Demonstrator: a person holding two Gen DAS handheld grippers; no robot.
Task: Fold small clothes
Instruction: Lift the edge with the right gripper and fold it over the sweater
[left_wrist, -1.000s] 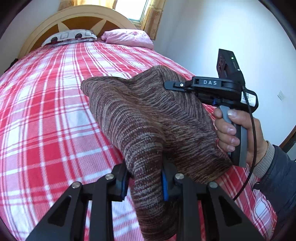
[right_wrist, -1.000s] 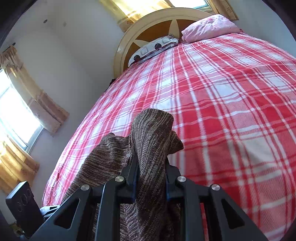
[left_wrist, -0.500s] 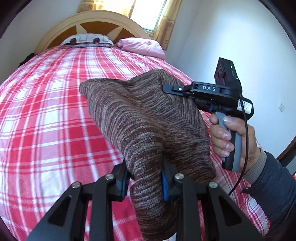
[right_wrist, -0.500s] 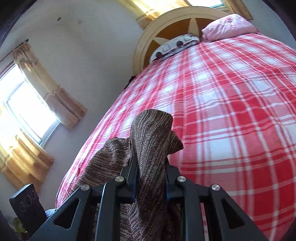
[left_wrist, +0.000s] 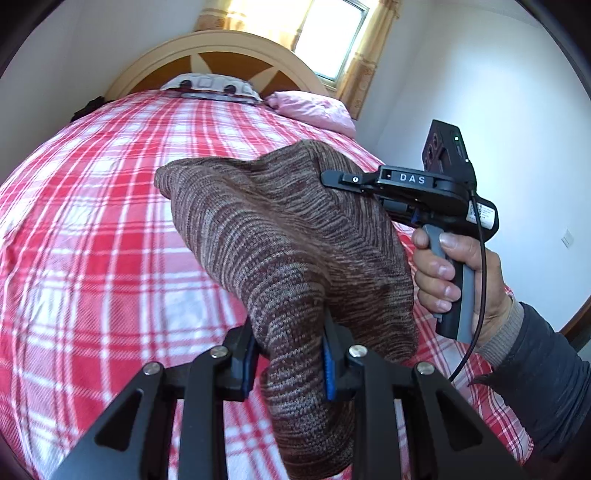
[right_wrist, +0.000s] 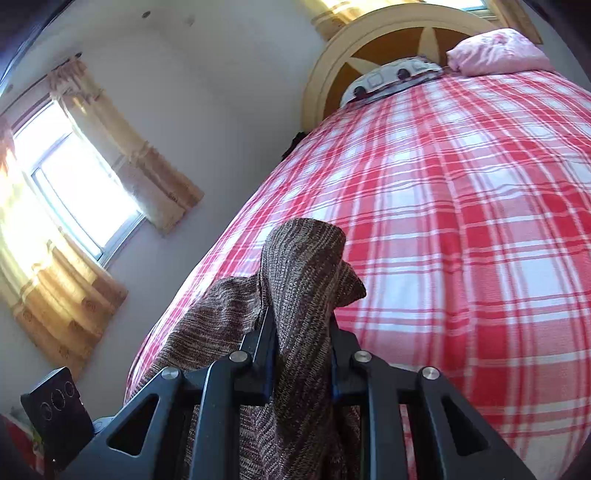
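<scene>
Gripping a brown knit garment (left_wrist: 280, 236) w/ both grippers, the person is holding it up over the bed (left_wrist: 92, 229), clear of the red-and-white plaid cover. Left gripper (left_wrist: 290, 350): fingers (left_wrist: 243, 354) are sitting narrowly apart, blue pads pressing on a thick bunch of the knit that is hanging down between them. Right gripper (right_wrist: 303, 347): fingers (right_wrist: 343, 354) are likewise nearly closed, pinching a fold that is sticking up past the tips & draping back toward the lens. In the left view the right gripper is showing from the side, its tip buried in the far edge of the garment, w/ the person's right hand (left_wrist: 454, 273) wrapping the grey handle. Fabric is spanning between the two grips. Pink pillow (right_wrist: 495, 51) & a patterned one (right_wrist: 391, 77) are lying by the headboard (left_wrist: 221, 55), well apart from the garment.
</scene>
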